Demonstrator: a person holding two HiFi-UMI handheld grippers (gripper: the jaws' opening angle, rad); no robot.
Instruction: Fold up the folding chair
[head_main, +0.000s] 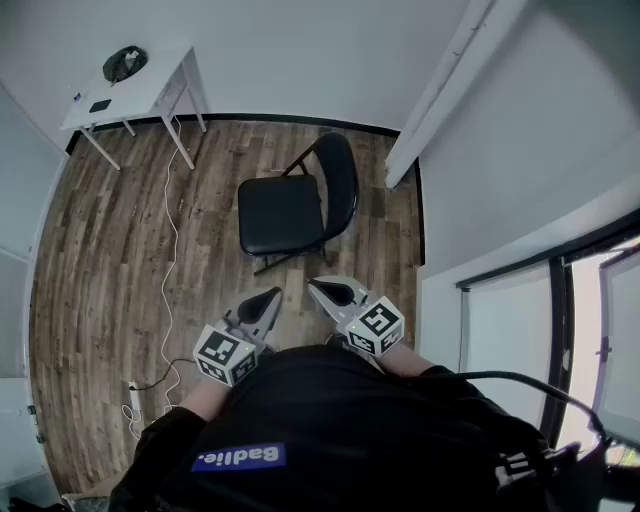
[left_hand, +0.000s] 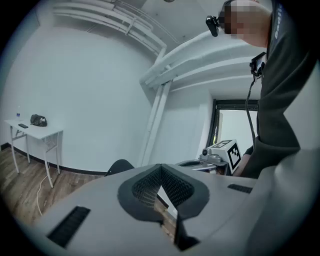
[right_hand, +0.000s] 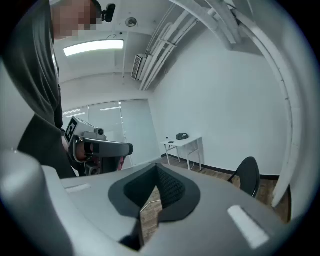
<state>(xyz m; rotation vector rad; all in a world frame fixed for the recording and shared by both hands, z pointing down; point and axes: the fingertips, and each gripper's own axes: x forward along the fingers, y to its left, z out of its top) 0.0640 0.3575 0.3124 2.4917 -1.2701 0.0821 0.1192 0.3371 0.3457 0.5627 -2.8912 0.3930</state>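
Closed and empty, my left claw (head_main: 262, 302) and right claw (head_main: 335, 291) were short of the folding chair (head_main: 283, 212), which stood unfolded, so no folding was done yet.

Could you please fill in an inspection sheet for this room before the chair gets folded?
Surface: wood floor; the chair stands on it.
Job's things: chair, unfolded and upright, untouched.
Clutter: table by the far wall, with a dark bundle and a small flat item on it.
Tools: left tool and right tool both shut and empty, side by side, short of the chair.
Cables: white cable runs from the table across the floor to a power strip.
Surroundings: white walls; window on the right.
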